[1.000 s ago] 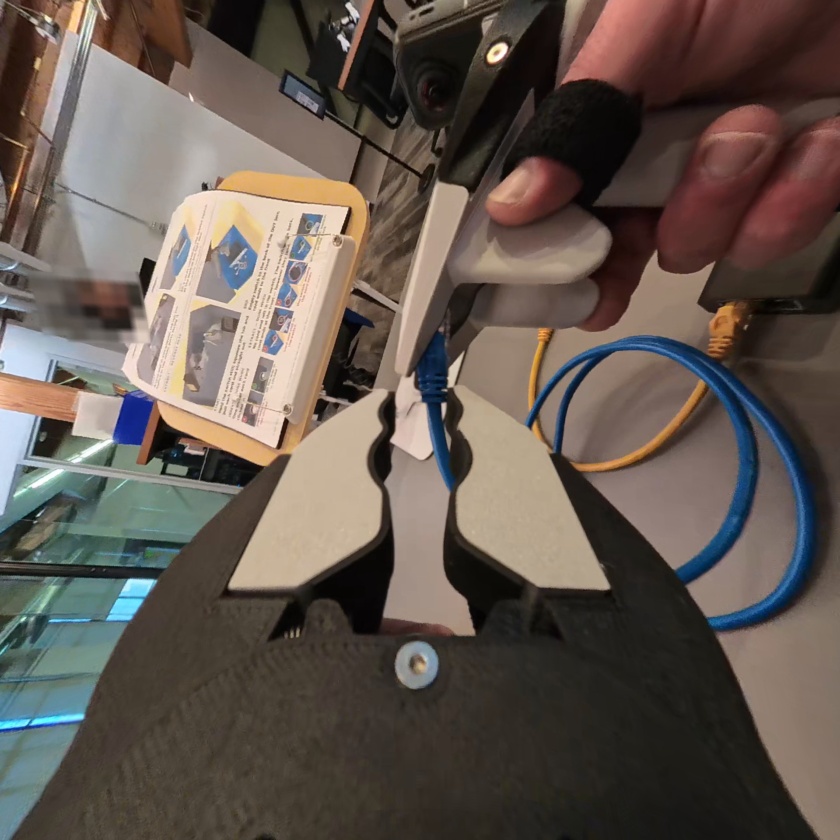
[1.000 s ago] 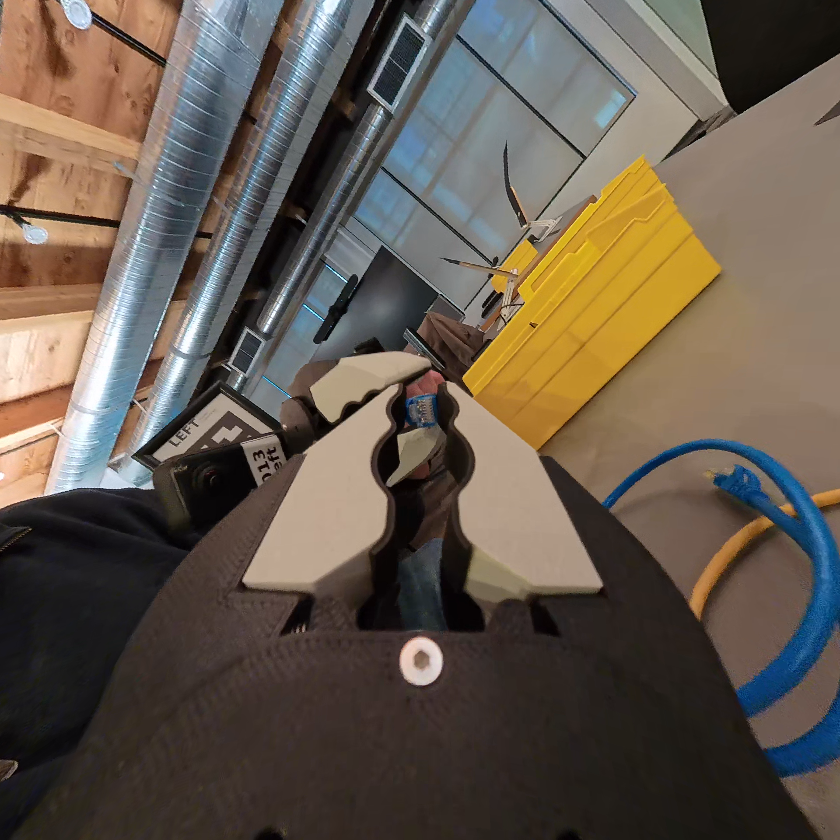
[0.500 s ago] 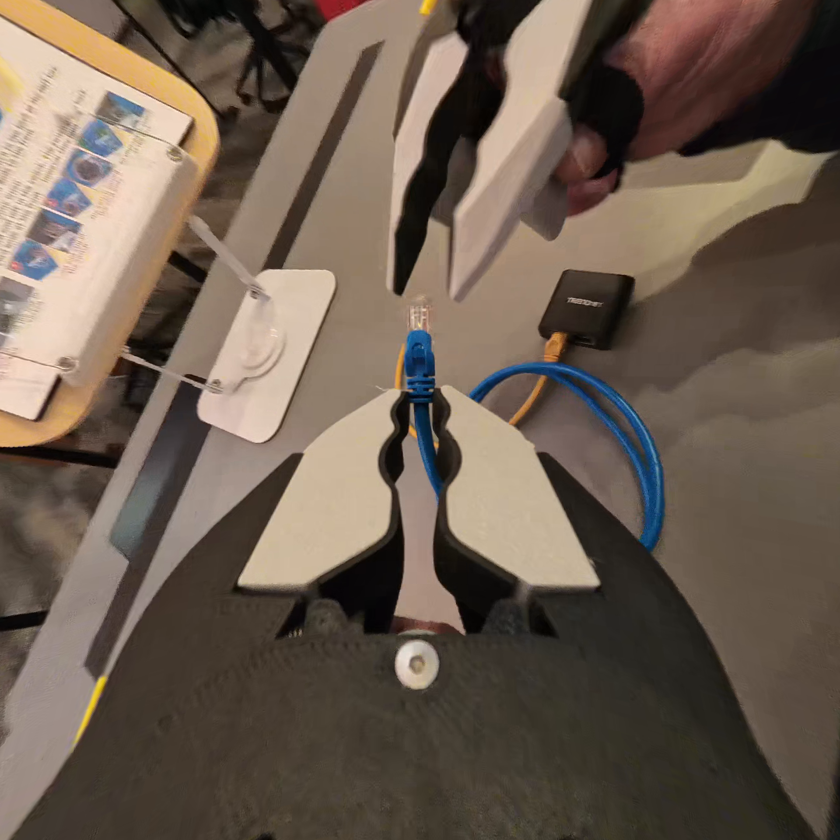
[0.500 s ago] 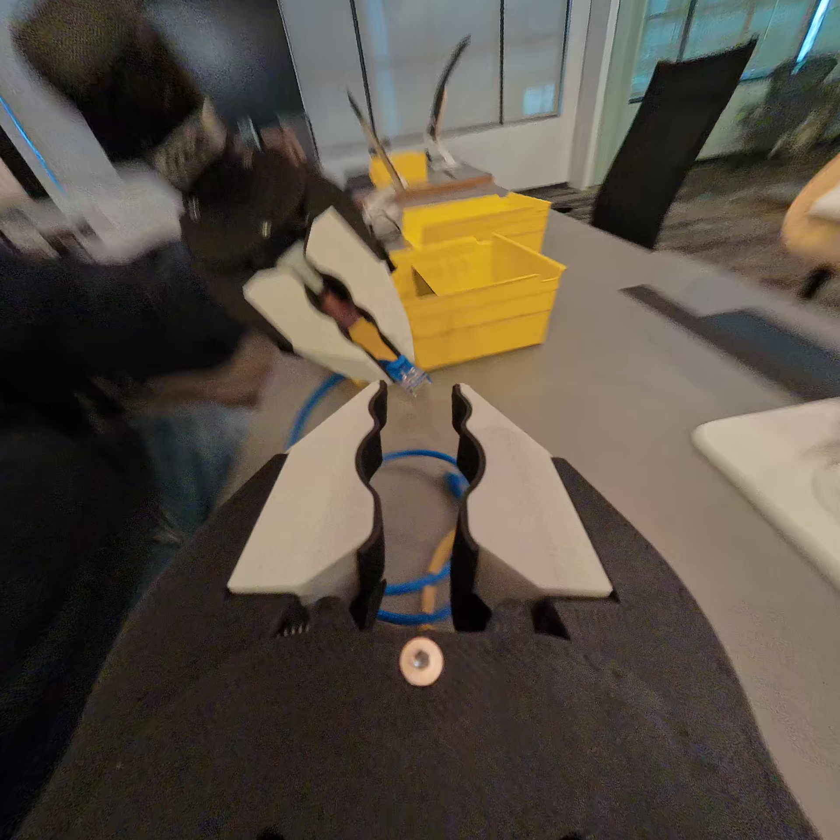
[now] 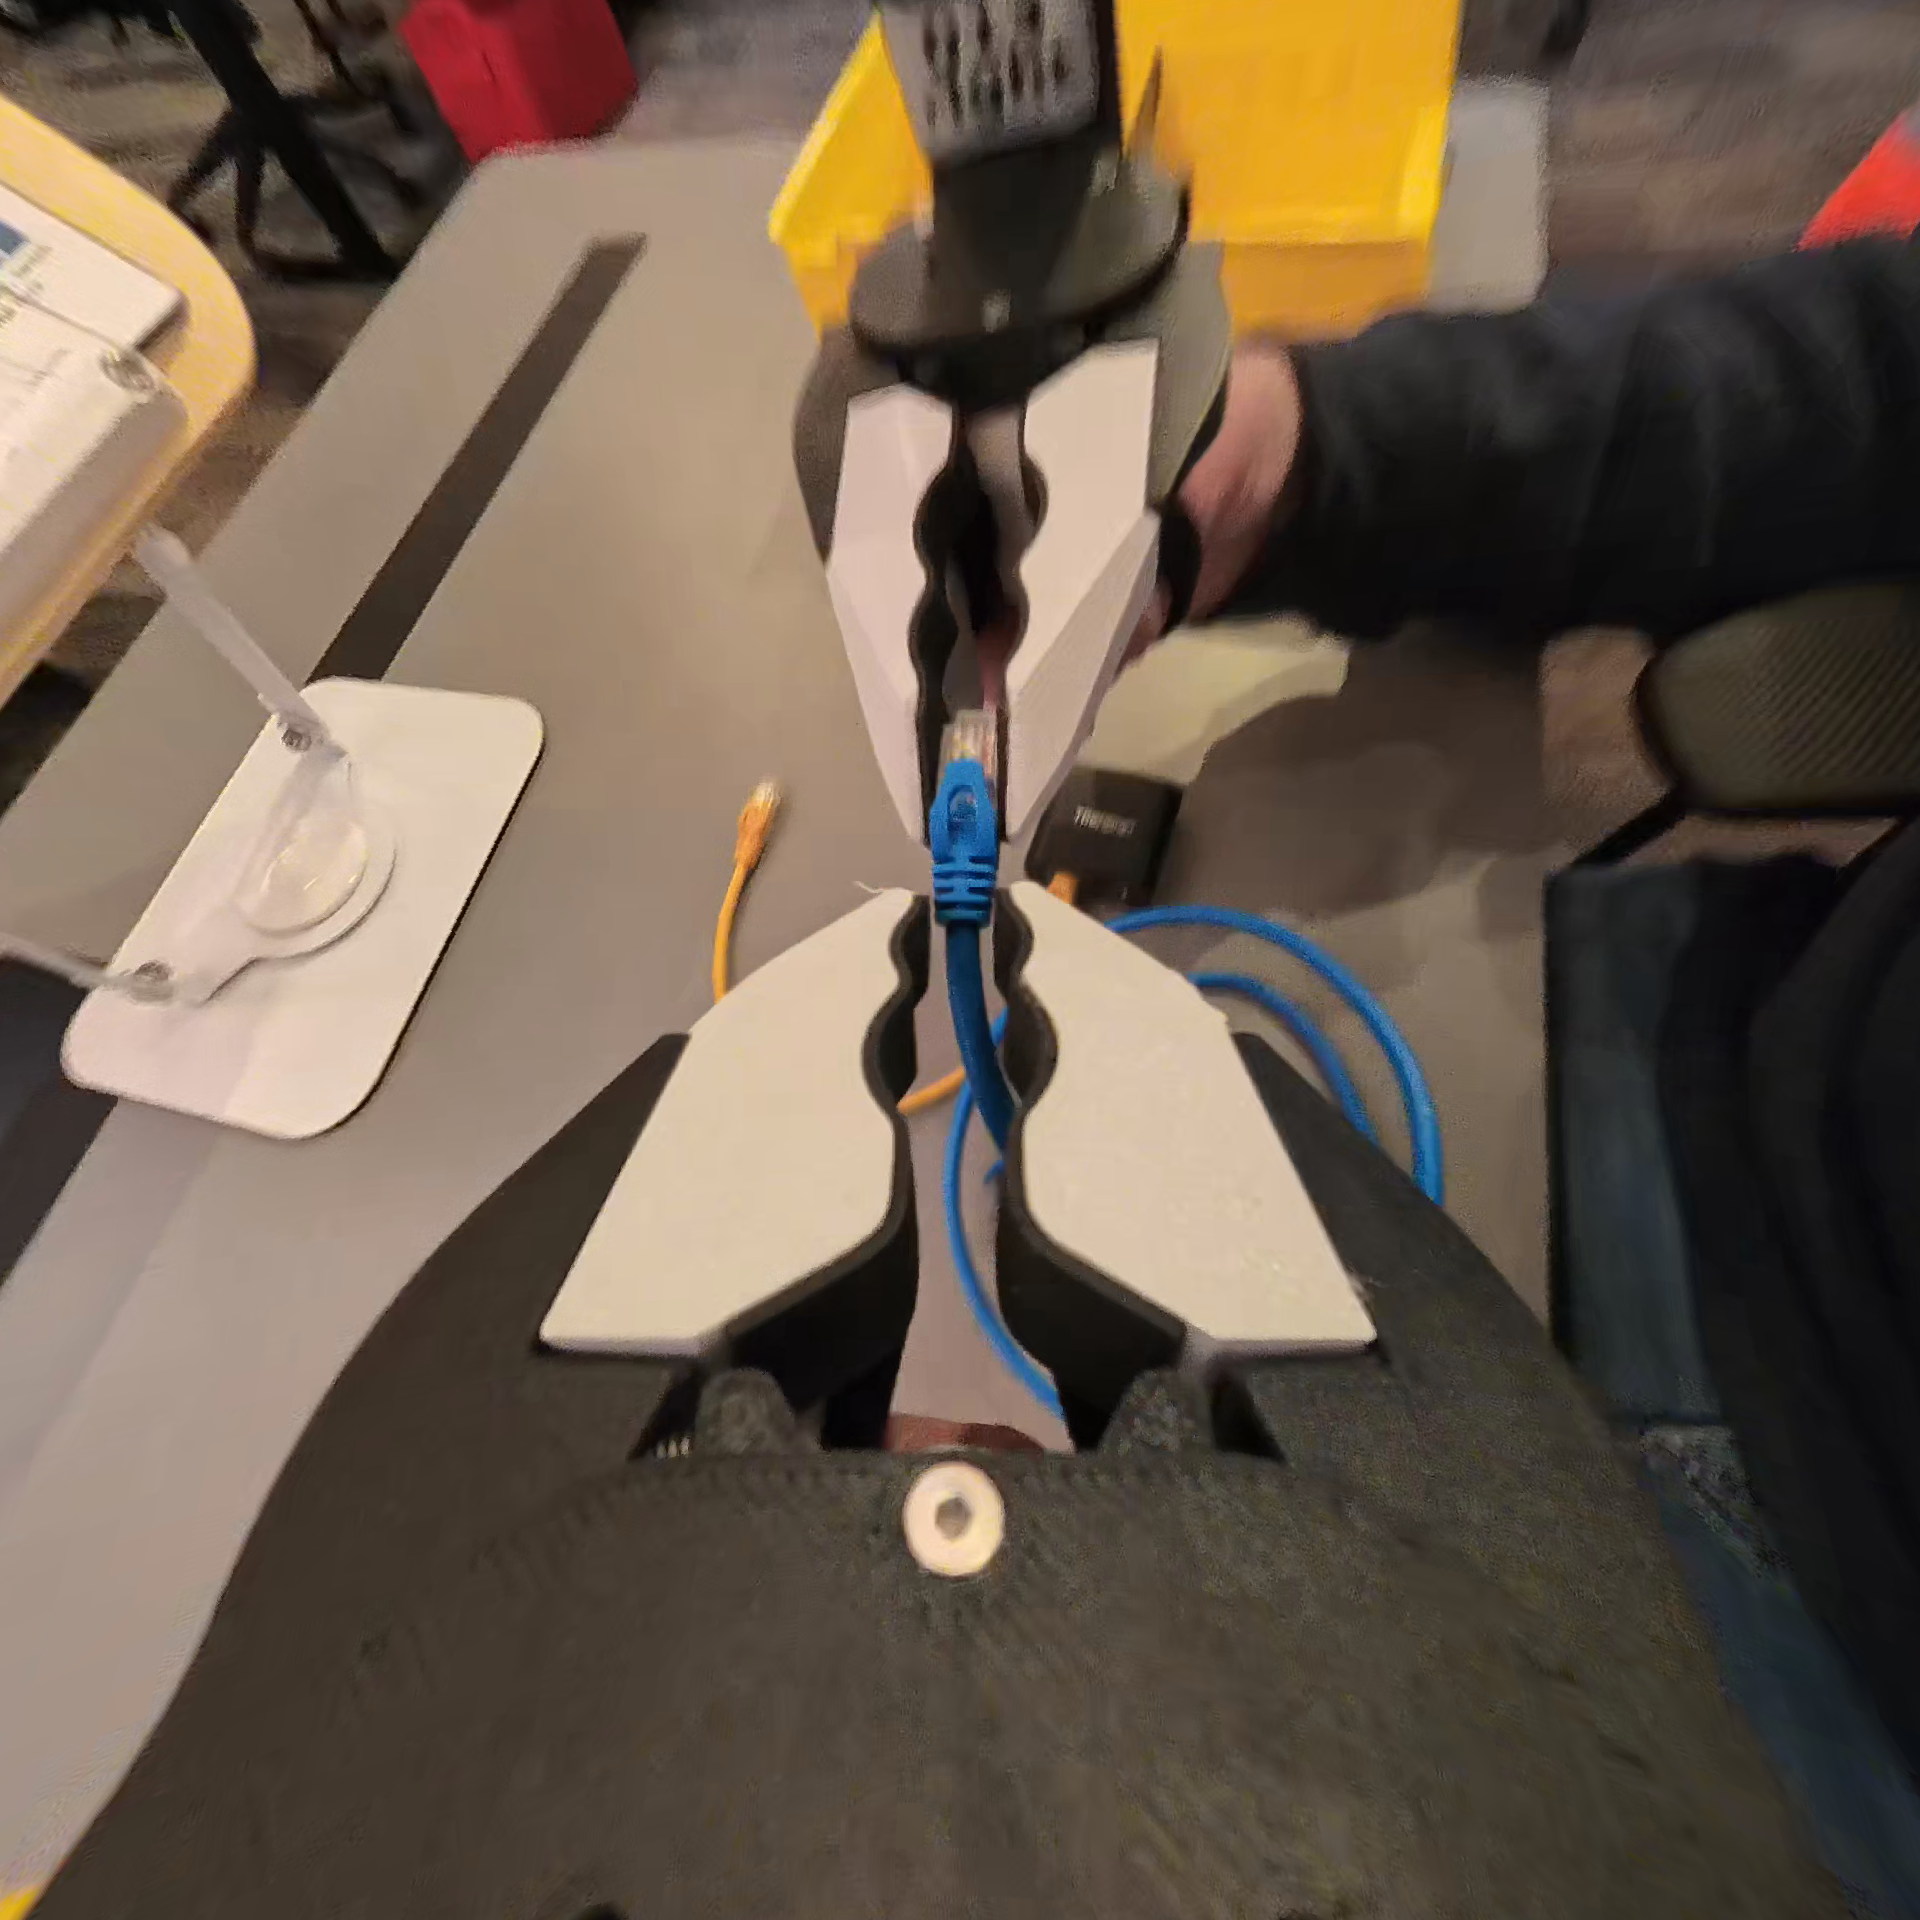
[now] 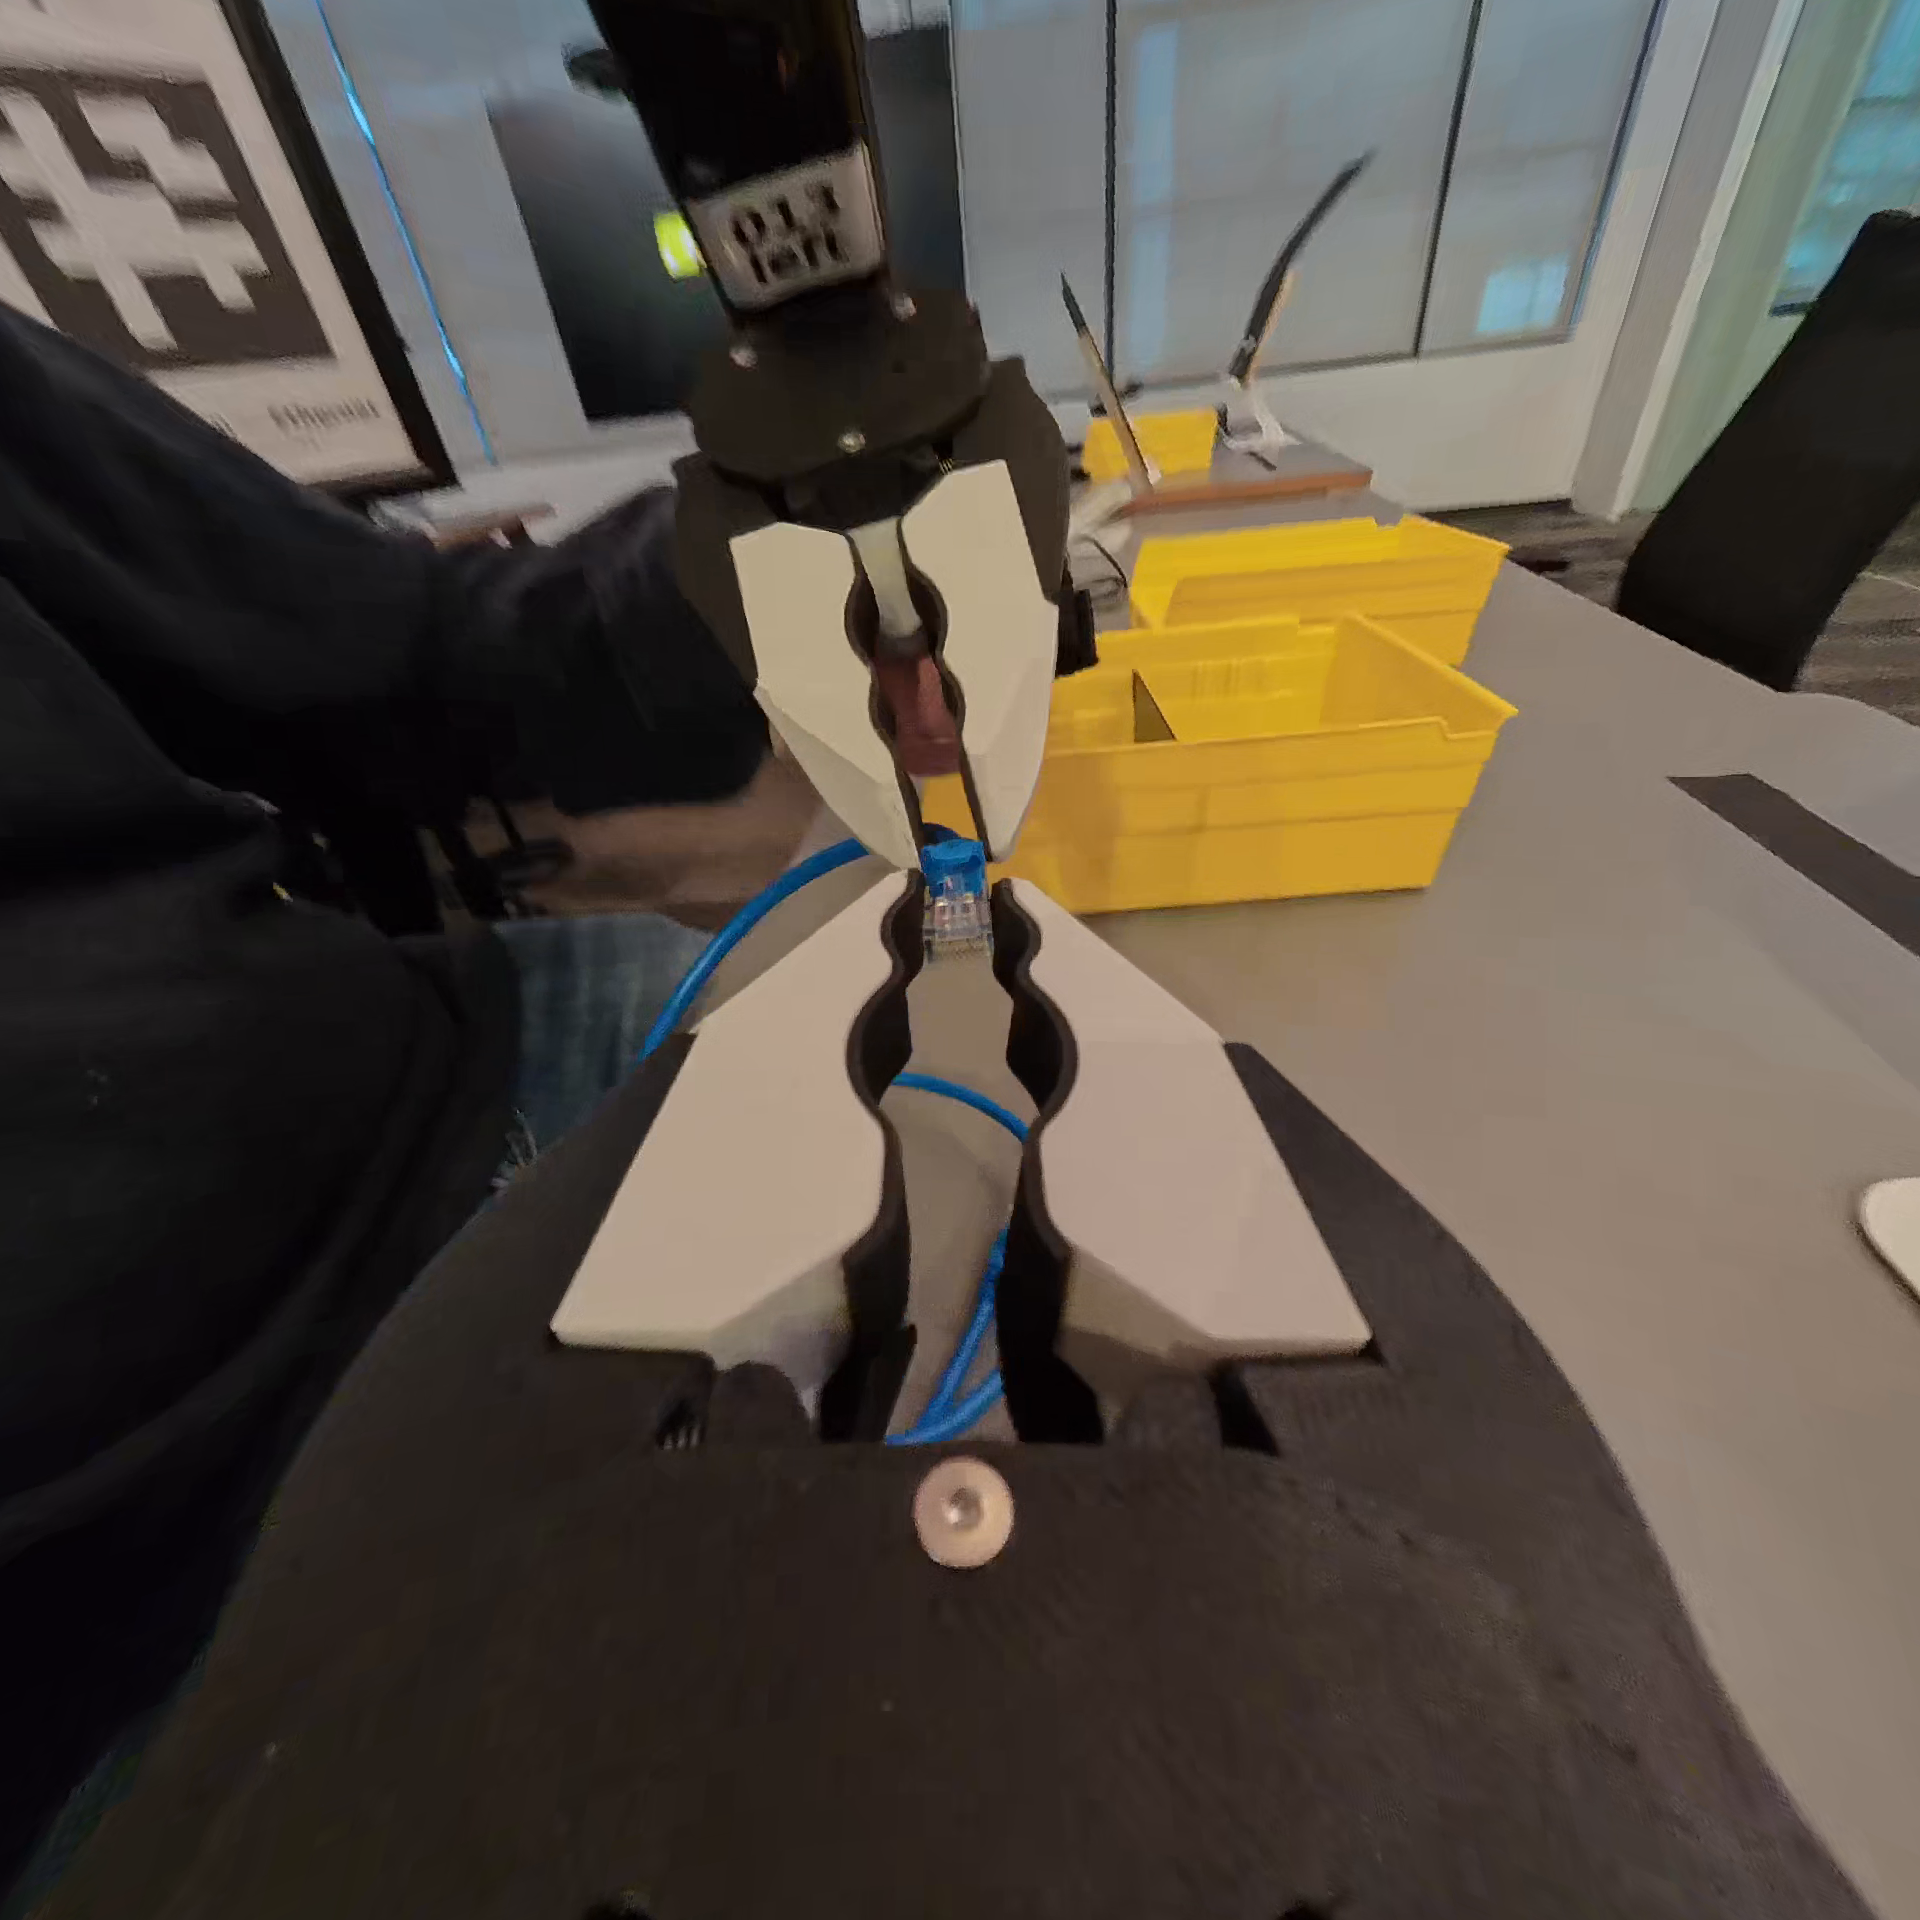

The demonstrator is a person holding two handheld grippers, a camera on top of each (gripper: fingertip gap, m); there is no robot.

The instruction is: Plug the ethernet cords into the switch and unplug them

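My left gripper (image 5: 961,909) is shut on the blue ethernet cord (image 5: 971,997) just behind its boot, and holds the plug (image 5: 966,790) up above the grey table (image 5: 644,582). My right gripper (image 6: 954,899) faces it tip to tip, and its jaws are closed on the clear plug end (image 6: 956,920). The left gripper also shows in the right wrist view (image 6: 951,831), and the right gripper in the left wrist view (image 5: 971,779). The black switch (image 5: 1107,836) lies behind, with a yellow cord (image 5: 1060,883) plugged in. That cord's free plug (image 5: 753,821) lies on the table.
Yellow bins (image 6: 1247,790) stand on the table behind the grippers. A white stand base (image 5: 312,904) with a clear stem sits at the left. A black chair (image 6: 1787,457) is at the far right. The person's dark sleeve (image 5: 1558,457) reaches in from the right. The tips of both grippers are at nearly the same place. From either gripper's tips it is about 20 cm to the black switch (image 5: 1107,836).
The right gripper has swung round to face the left one, come in over the plug and narrowed its jaws on it. The left gripper still holds the blue cord.
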